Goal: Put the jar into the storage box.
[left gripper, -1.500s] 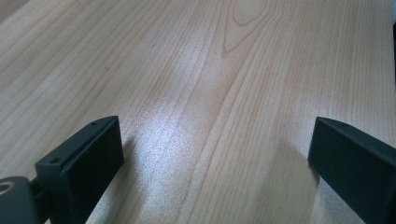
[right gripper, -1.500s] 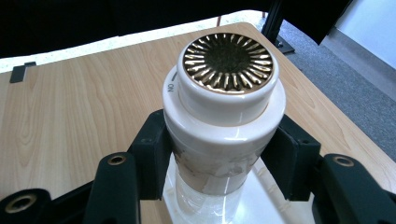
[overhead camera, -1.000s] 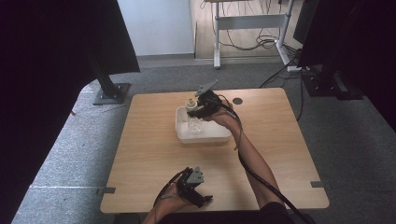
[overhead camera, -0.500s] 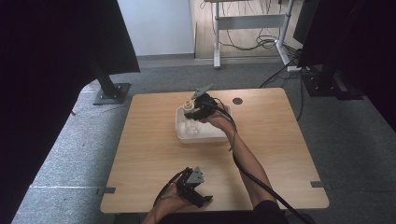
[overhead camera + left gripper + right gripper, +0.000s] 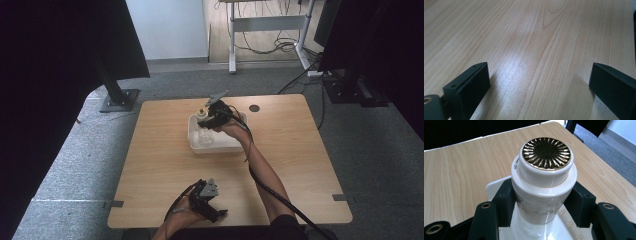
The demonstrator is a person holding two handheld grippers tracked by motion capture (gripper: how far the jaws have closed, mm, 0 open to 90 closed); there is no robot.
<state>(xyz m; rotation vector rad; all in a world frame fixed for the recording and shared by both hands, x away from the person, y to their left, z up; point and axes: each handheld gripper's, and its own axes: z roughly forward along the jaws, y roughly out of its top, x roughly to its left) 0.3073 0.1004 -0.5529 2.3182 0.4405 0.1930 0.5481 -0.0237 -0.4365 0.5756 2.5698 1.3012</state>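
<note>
The wooden tabletop (image 5: 165, 165) carries one white tray (image 5: 196, 145), set a little beyond its middle. The work in hand looks like placing a bottle in that tray, and it seems close to finished, though not quite.

The right claw (image 5: 209, 120) is over the tray's far left corner, clenched on a white bottle (image 5: 545, 187). In the right gripper view the two black jaws press on the bottle's neck from either side, just under a white cap with a round gold ribbed top (image 5: 546, 153), and the bottle stands upright with the tray's white floor directly beneath it. The clear lower body of the bottle (image 5: 204, 137) appears to reach down inside the tray walls in the high view; whether its base already rests on the tray floor I cannot say, since the claw and the glare hide the bottom.

The left claw (image 5: 212, 210) lies idle at the near edge of the tabletop, jaws released and wide apart, with bare wood between them in the left gripper view.

Done, by my reading: the bottle is picked up and brought to the tray. Left: settling it fully, releasing the neck and drawing the right hand (image 5: 231, 129) away.
</note>
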